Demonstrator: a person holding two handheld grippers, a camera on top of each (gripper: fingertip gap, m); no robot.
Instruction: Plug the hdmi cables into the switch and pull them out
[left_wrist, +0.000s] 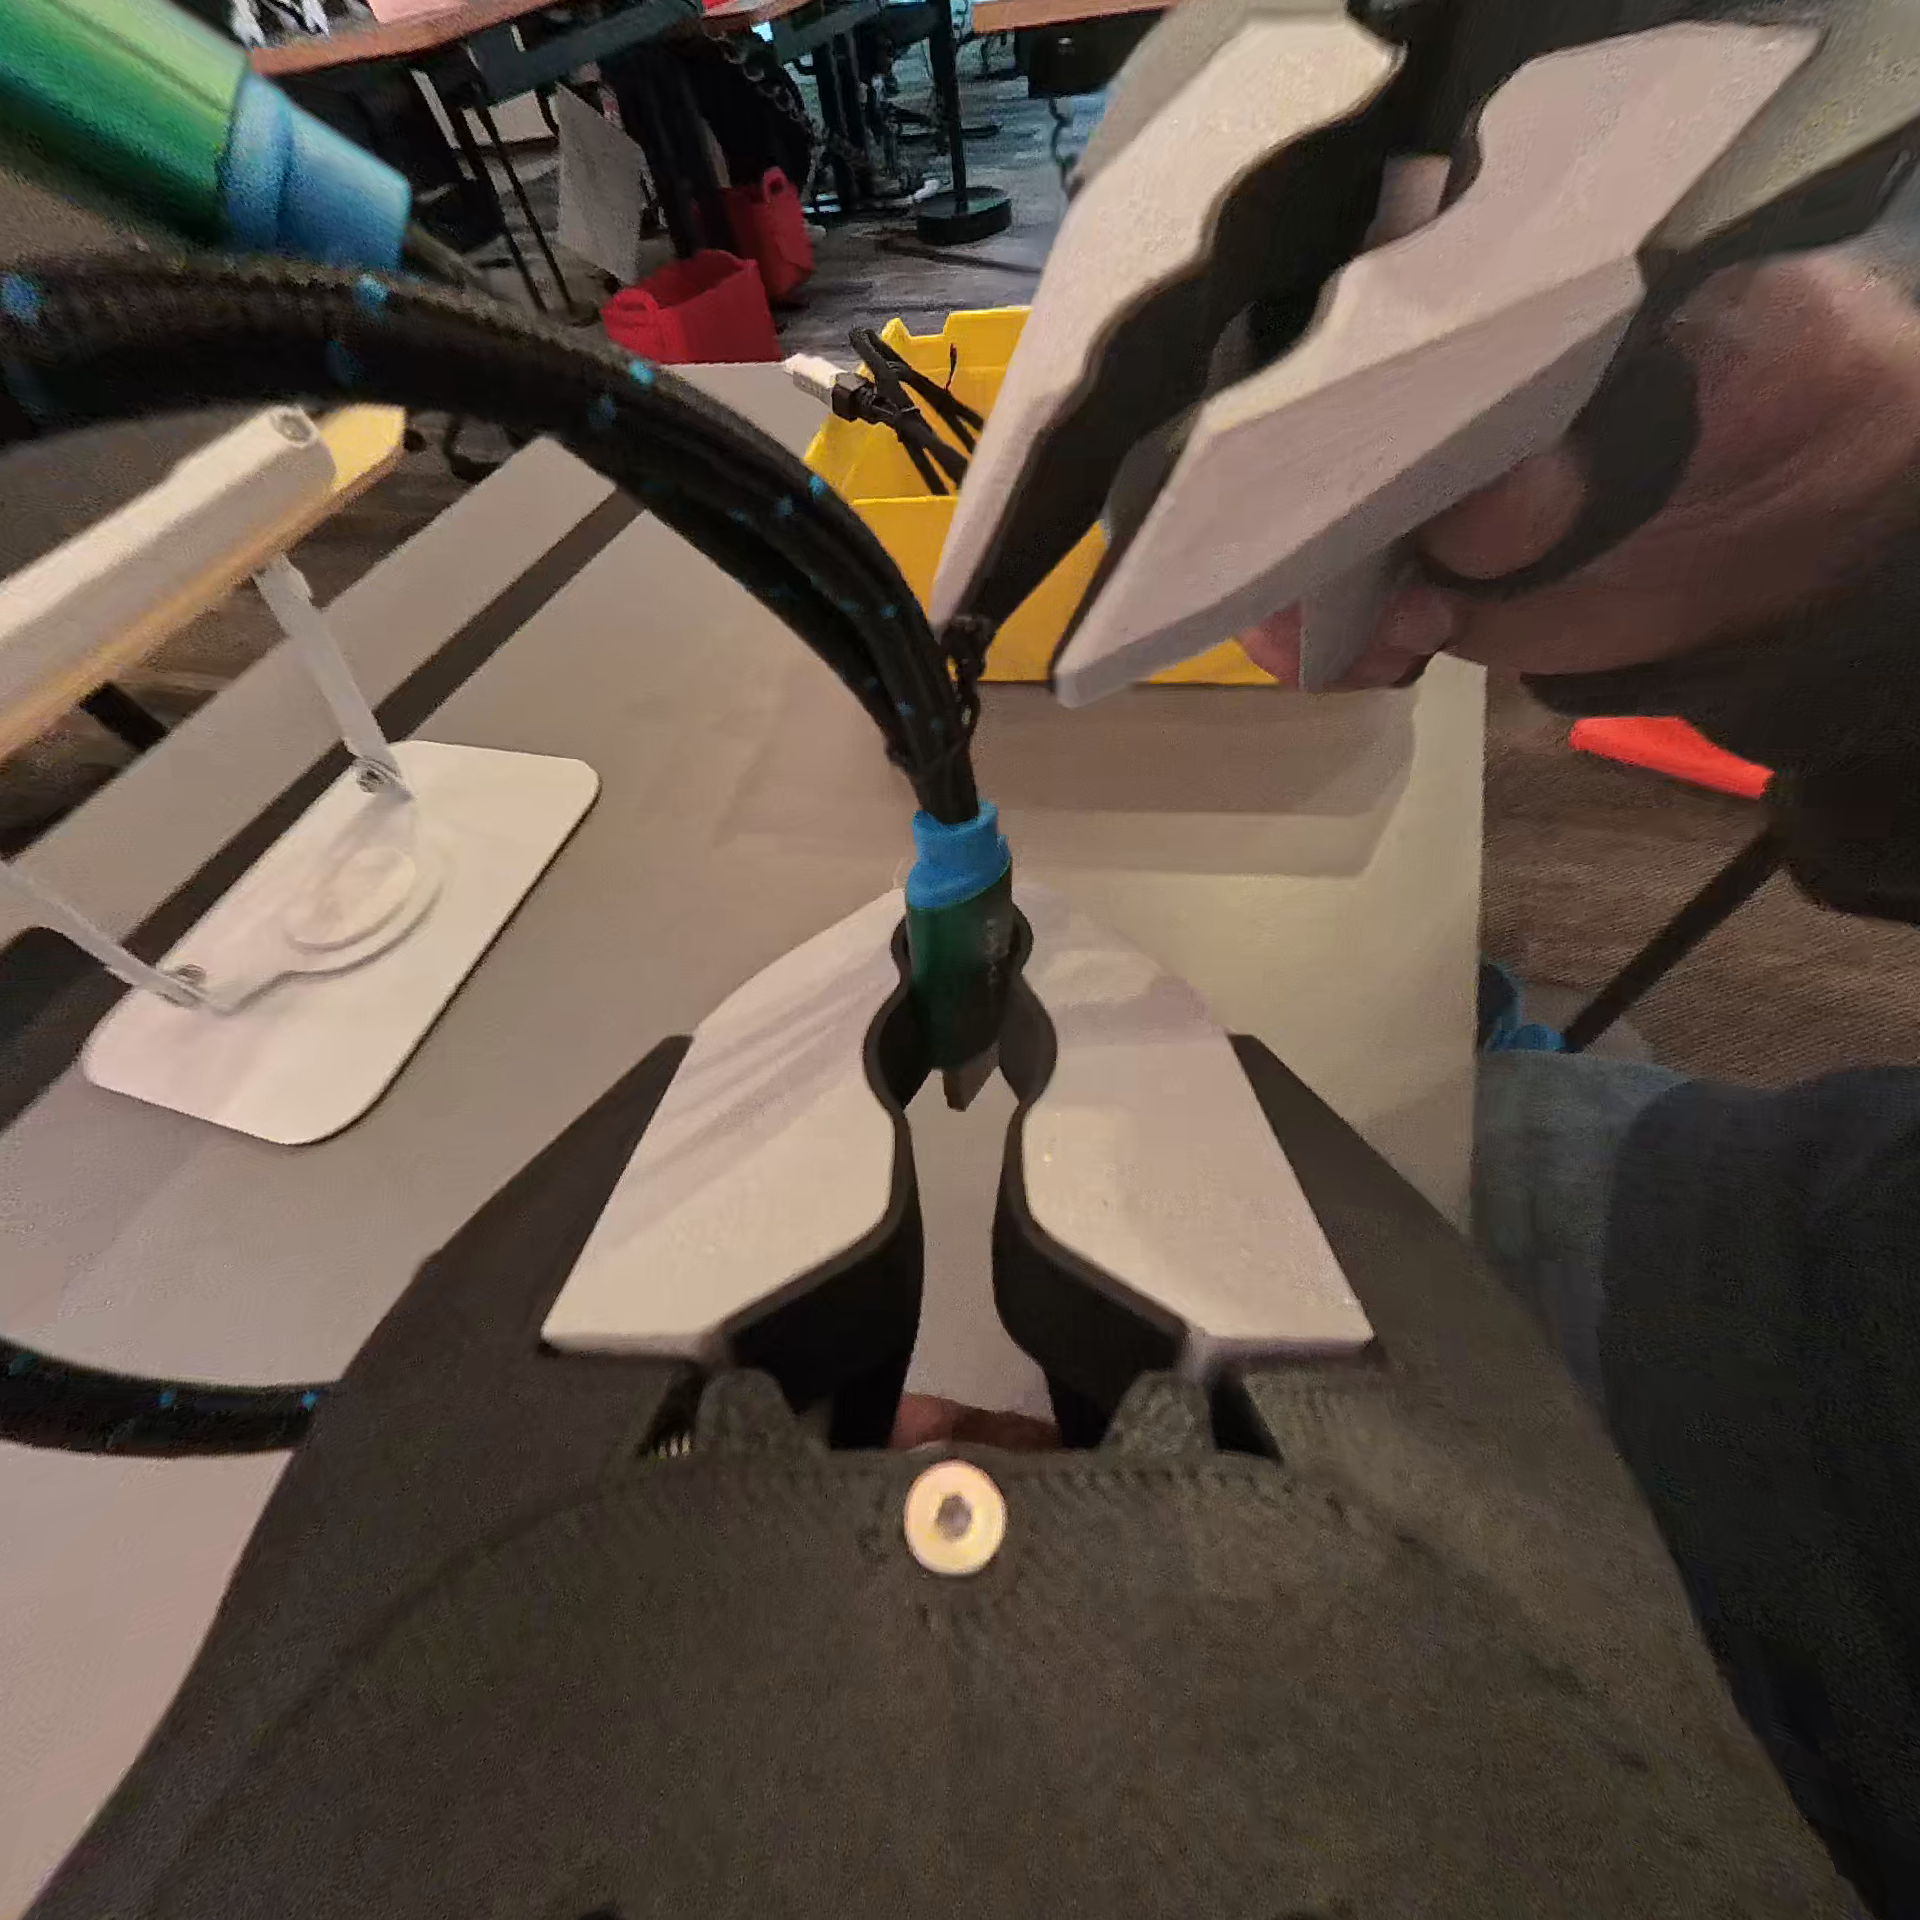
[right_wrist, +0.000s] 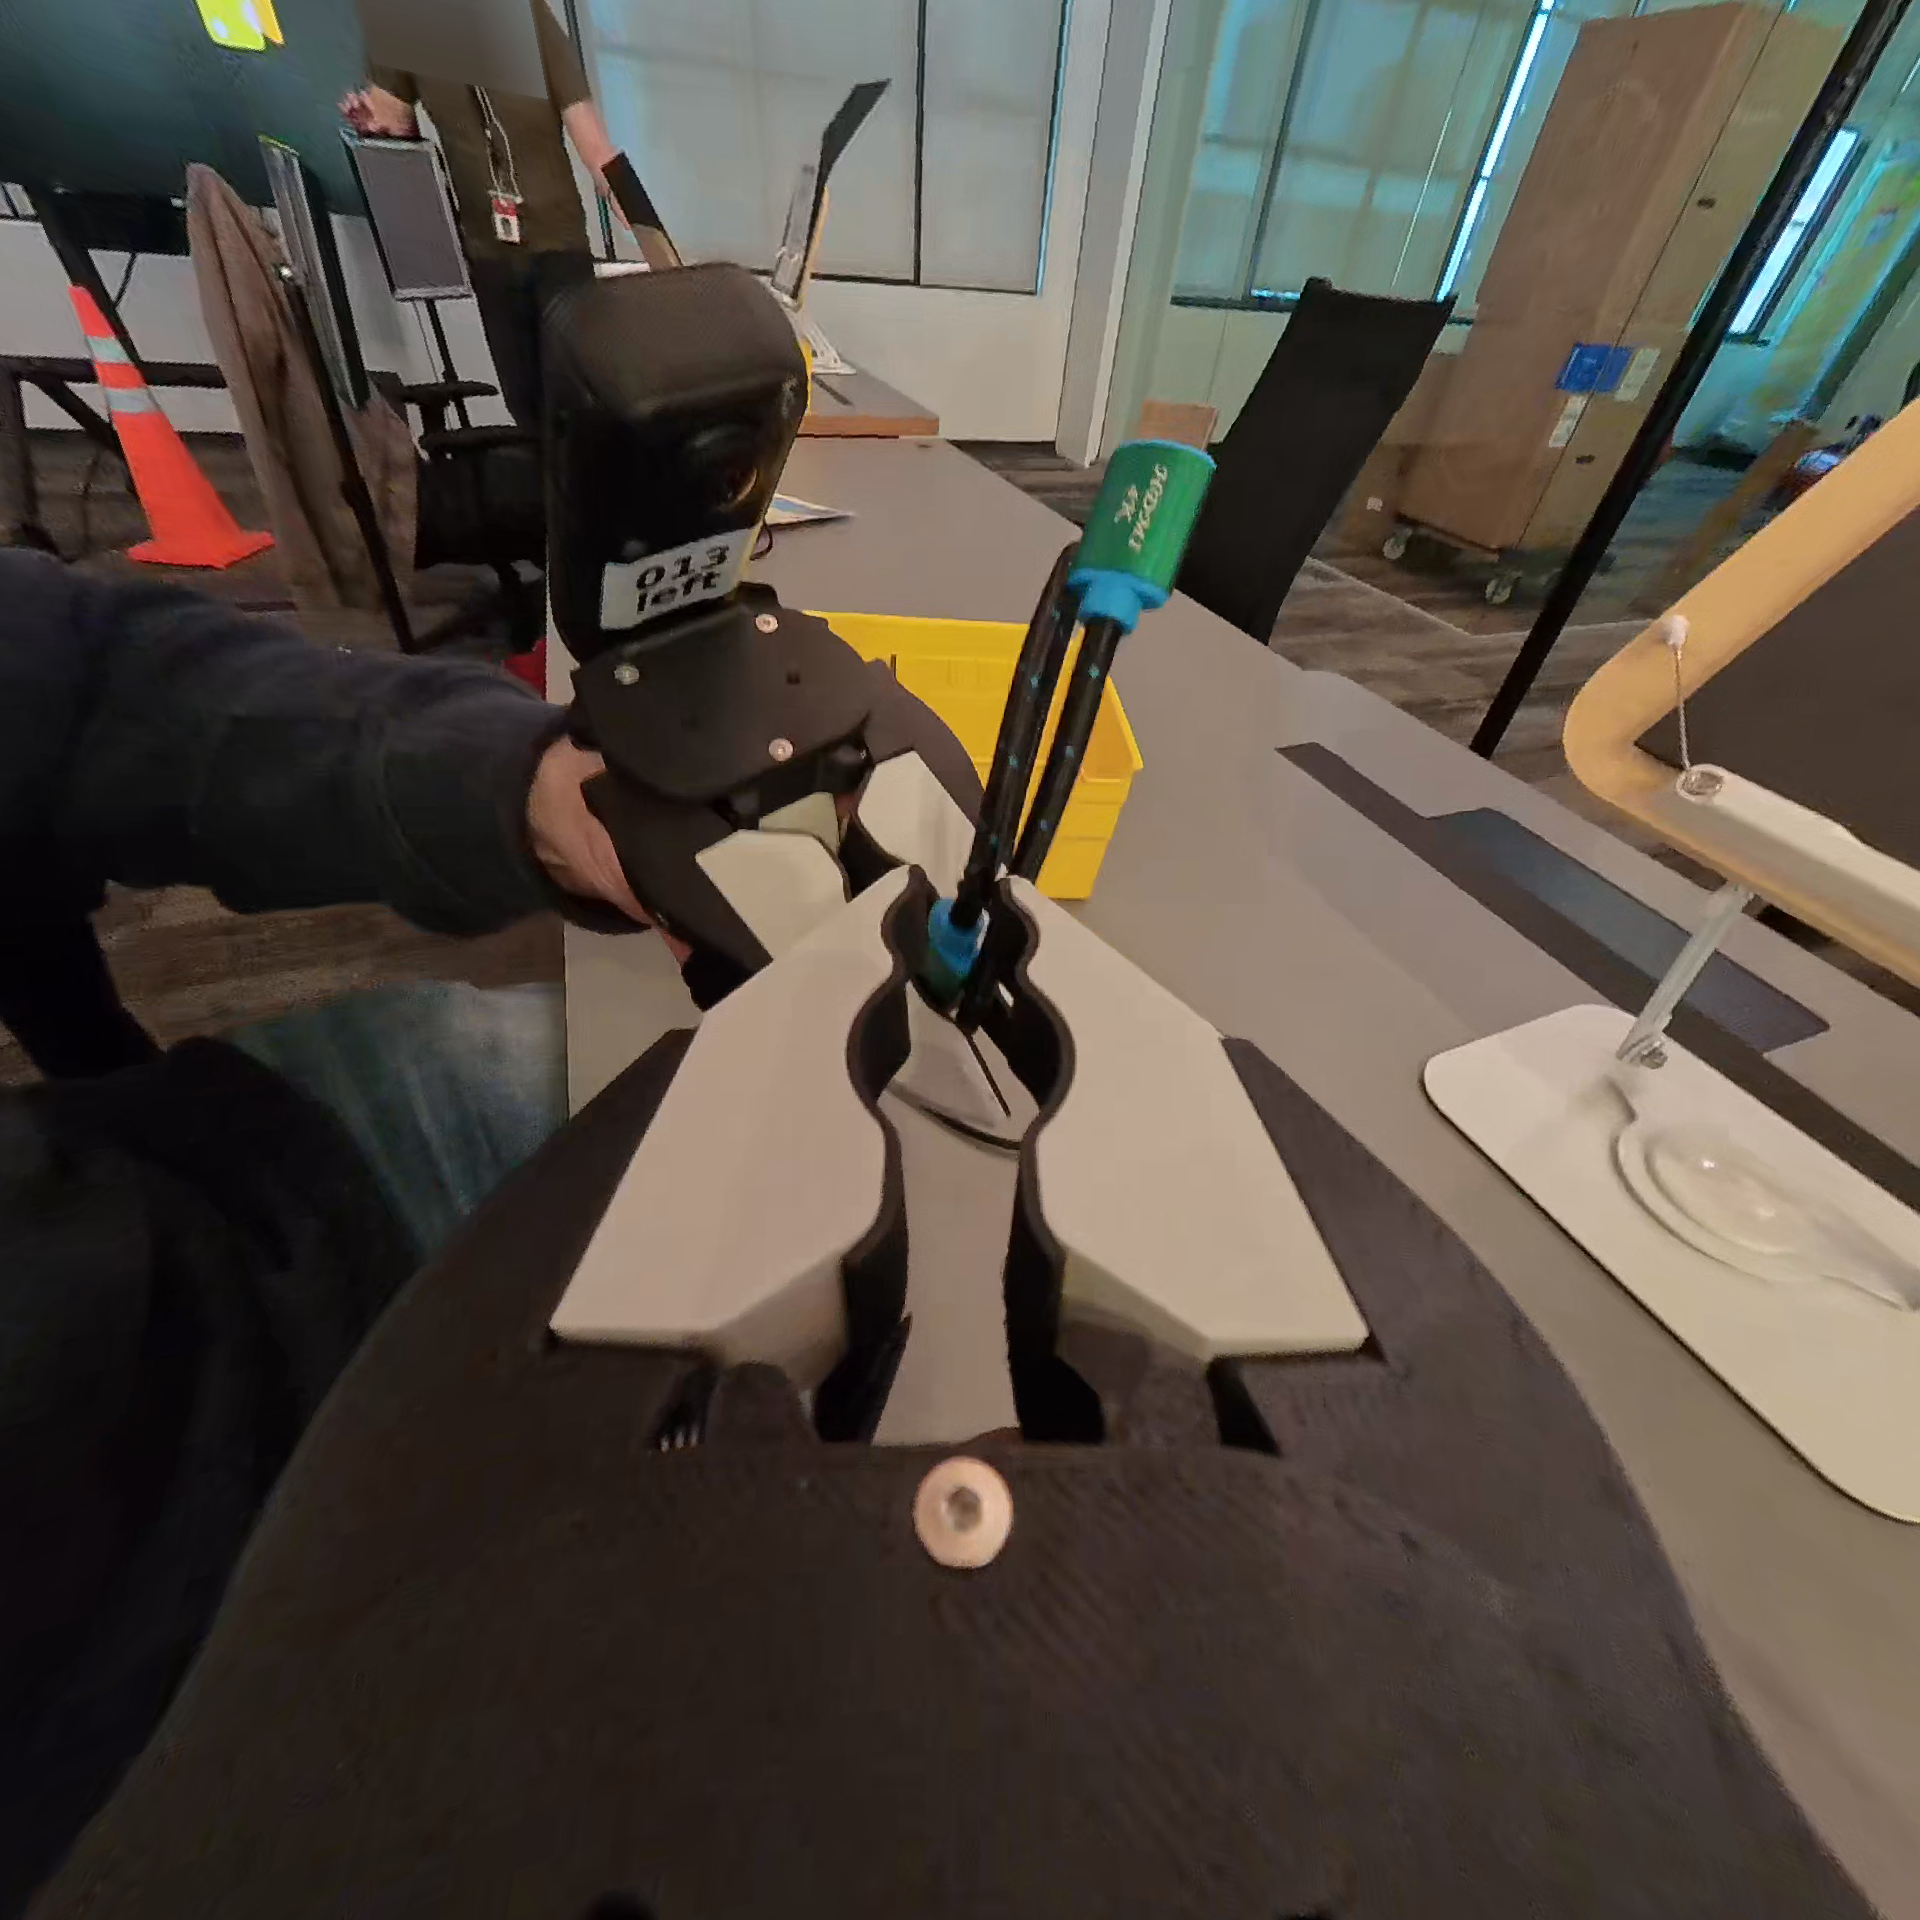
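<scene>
The left gripper (left_wrist: 961, 1023) is seen closed on the green HDMI plug (left_wrist: 961, 977) near its fingertips; the plug's metal end points back toward the camera, its blue collar away. From it the braided cable (left_wrist: 623, 416) arcs up toward 10 o'clock.

In the right wrist view the right gripper (right_wrist: 961, 997) is seen at narrow gap, pinching the doubled cable (right_wrist: 1023, 748) just above the same plug (right_wrist: 948, 951). The cable's second green plug (right_wrist: 1141, 514) stands up at 1 o'clock.

A yellow bin (right_wrist: 1091, 727) is noted at 12 o'clock on the grey table (right_wrist: 1299, 935); a white stand base (right_wrist: 1558, 1247) lies at 3 o'clock. The switch cannot be made out.
</scene>
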